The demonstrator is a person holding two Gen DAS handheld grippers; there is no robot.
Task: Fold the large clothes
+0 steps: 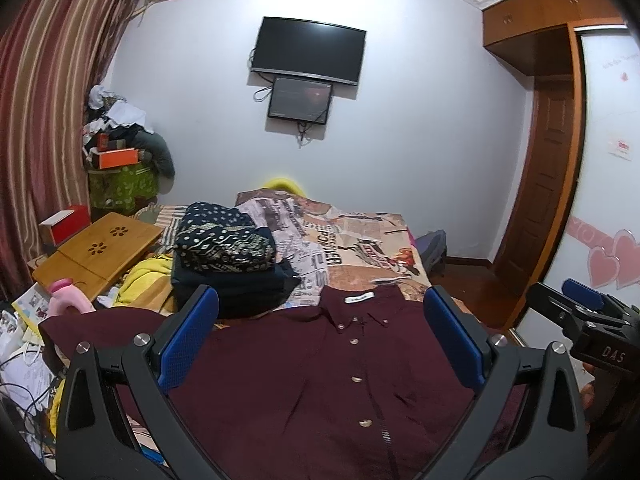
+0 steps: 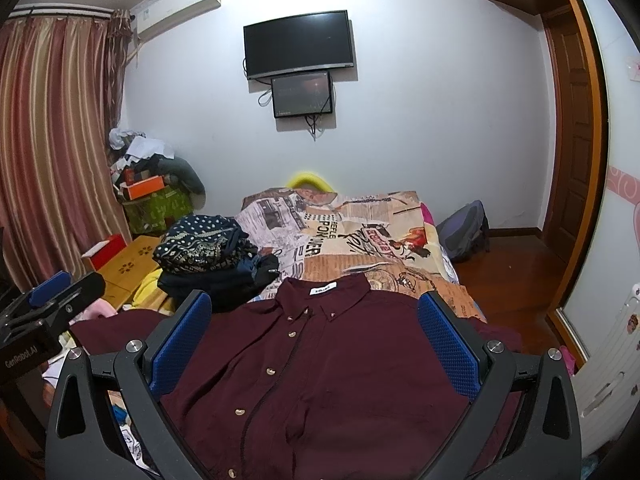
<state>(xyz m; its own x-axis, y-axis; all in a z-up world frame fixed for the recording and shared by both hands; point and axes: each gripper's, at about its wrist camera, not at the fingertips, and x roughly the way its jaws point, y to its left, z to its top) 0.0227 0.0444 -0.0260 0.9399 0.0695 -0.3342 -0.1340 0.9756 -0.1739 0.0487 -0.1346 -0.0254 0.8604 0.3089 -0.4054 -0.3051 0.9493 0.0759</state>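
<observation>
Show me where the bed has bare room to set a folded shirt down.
Free: the printed bedspread beyond the maroon shirt, right of the dark clothes pile, up to the far edge. Crowded: the left side, with the pile, wooden tray and yellow cloth.

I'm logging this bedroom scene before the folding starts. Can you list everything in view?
shirt: 1, maroon, buttoned, flat on bed, collar away
folded clothes: 1 pile, dark navy, patterned top, left of collar
bedspread: 1, newsprint pattern
lap desk: 1, wooden, bed's left
red box: 1, behind desk
screens: 2, black, wall
air conditioner: 1, white, wall
curtain: striped, left
backpack: 1, grey, floor right
left hand-held gripper: open over shirt
right hand-held gripper: open over shirt
</observation>
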